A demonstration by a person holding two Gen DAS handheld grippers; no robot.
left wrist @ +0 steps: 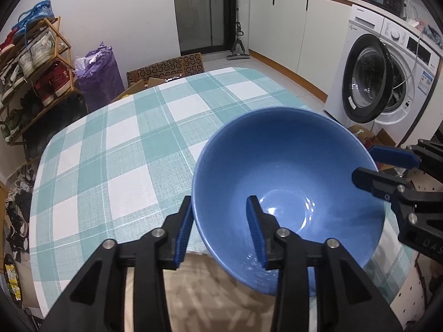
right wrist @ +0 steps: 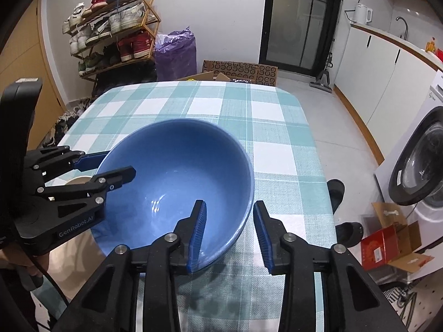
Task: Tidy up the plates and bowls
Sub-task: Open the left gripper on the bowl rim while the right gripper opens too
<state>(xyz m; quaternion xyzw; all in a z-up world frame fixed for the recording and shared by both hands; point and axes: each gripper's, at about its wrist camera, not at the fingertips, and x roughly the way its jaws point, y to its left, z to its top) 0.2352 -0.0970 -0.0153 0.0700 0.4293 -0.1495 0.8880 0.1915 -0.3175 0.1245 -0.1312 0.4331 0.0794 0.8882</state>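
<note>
Checked teal-and-white cloth covers the worktop [right wrist: 277, 127]; a shoe rack [right wrist: 110, 27] and a washing machine [left wrist: 387, 77] stand behind. We see one blue bowl [right wrist: 177, 182] near the worktop's near edge, tilted, apparently lifted. Left gripper [left wrist: 220, 229] straddles its rim, jaws spread, one finger inside, one outside. Right gripper [right wrist: 229, 232] straddles the opposite rim likewise, jaws spread, not yet pinching. We judge the bowl glazed ceramic: stiff, fairly heavy, slick, chippable. Best hold is the rim wall, pinched firmly from both sides.
</note>
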